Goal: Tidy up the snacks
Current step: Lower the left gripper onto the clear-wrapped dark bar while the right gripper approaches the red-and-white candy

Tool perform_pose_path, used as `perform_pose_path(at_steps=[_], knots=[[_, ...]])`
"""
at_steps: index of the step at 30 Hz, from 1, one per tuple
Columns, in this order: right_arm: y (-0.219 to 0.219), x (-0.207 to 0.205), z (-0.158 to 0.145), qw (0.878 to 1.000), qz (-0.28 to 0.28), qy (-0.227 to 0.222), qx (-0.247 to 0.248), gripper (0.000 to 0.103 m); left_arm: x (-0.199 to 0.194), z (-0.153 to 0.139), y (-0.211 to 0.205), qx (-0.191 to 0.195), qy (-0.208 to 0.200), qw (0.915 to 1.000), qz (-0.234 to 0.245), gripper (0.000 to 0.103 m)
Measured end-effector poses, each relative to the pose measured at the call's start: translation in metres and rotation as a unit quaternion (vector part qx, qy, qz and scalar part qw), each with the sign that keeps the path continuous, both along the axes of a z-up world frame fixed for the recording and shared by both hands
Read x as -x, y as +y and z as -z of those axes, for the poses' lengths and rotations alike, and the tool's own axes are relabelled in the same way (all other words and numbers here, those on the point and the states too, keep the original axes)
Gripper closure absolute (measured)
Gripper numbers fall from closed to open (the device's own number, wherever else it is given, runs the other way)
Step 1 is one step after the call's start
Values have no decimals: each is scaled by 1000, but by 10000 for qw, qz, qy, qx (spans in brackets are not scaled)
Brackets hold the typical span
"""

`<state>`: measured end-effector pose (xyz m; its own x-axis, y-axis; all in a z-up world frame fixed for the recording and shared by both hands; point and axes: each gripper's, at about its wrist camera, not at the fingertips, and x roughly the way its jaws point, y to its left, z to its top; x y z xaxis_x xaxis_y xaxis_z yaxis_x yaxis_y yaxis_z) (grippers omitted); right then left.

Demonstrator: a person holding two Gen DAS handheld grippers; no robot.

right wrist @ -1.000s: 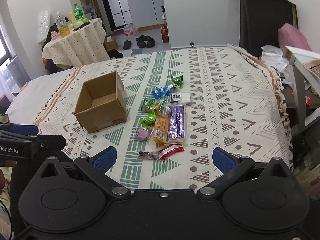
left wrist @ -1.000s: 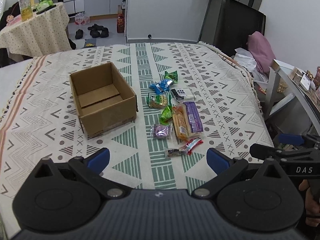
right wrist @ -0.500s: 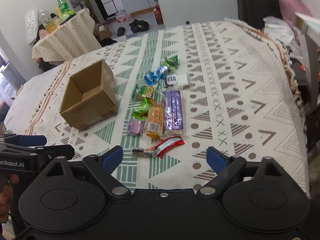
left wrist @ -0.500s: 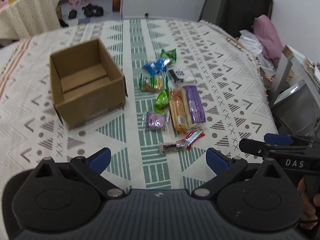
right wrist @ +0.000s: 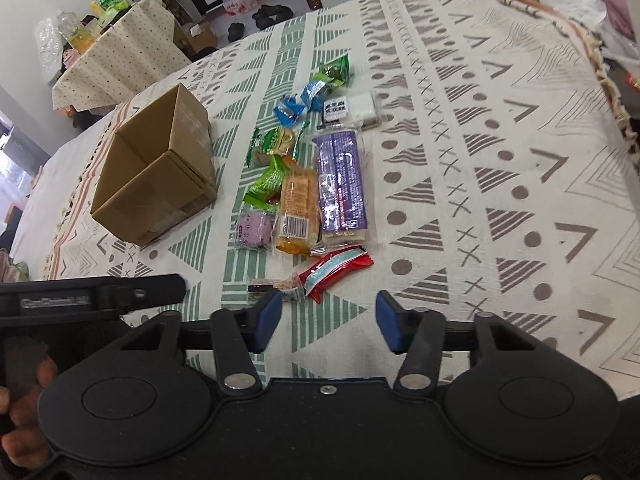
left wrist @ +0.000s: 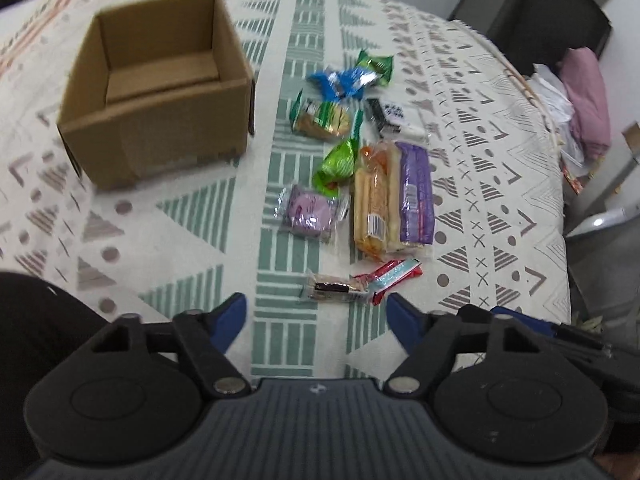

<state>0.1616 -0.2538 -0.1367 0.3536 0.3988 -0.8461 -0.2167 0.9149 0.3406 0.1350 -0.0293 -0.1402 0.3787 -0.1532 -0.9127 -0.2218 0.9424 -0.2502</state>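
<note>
**Q:** Woven cloth [right wrist: 500, 128] covers the whole surface — what pattern do you read on it?

**A:** Cream ground with green and grey-brown bands of triangles, dots, crosses and stripes. In your right wrist view it fills the frame centre and right; a fringed edge runs along the upper right.

**Q:** Where do the snacks lie?

**A:** Mid-frame in both views, clustered just right of the open cardboard box [left wrist: 160, 92]. Purple wafer pack [right wrist: 342, 186] and orange biscuit pack [right wrist: 298, 212] lie side by side, touching. Red wrapper [right wrist: 336, 270] and a small clear-wrapped bar [left wrist: 334, 290] sit nearest your fingers. Green, blue and white packets lie farther up the frame.

**Q:** And your tongs?

**A:** Left gripper [left wrist: 316, 320] hovers with fingers spread apart, holding nothing. Right gripper [right wrist: 328, 322] likewise stands parted and unloaded, its left fingertip [right wrist: 268, 318] just beside the clear-wrapped bar.

**Q:** The room beyond?

**A:** Upper left of the right wrist view: a side table under a dotted cloth [right wrist: 120, 52] carrying bottles, then shoes [right wrist: 272, 14] on the floor.
</note>
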Motion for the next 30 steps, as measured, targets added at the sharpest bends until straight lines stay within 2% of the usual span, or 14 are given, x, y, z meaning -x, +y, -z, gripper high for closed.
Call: perform_pose_path(at_steps=[3, 6, 10, 16, 22, 26, 30], knots=[[1, -5, 8, 10000, 30, 48, -37, 59, -6, 15, -3, 226, 129, 9994, -243, 35], [1, -9, 18, 9997, 102, 179, -137, 61, -13, 27, -11, 230, 213, 9988, -369, 35], [1, -14, 29, 9995, 140, 214, -159, 62, -20, 43, -17, 451, 354, 9966, -591, 39], [-5, -22, 42, 9982, 356, 332, -361, 62, -26, 61, -18, 746, 484, 9898, -1111, 43], [-9, -29, 52, 9965, 495, 450, -506, 62, -31, 81, -15, 1136, 704, 9776, -1625, 43], [-9, -34, 59, 9955, 509, 556, -580, 62, -34, 88, -11, 1154, 721, 9728, -1876, 44], [-6, -39, 64, 9946, 512, 603, -668, 62, -37, 92, -3, 1199, 742, 9676, -2096, 55]])
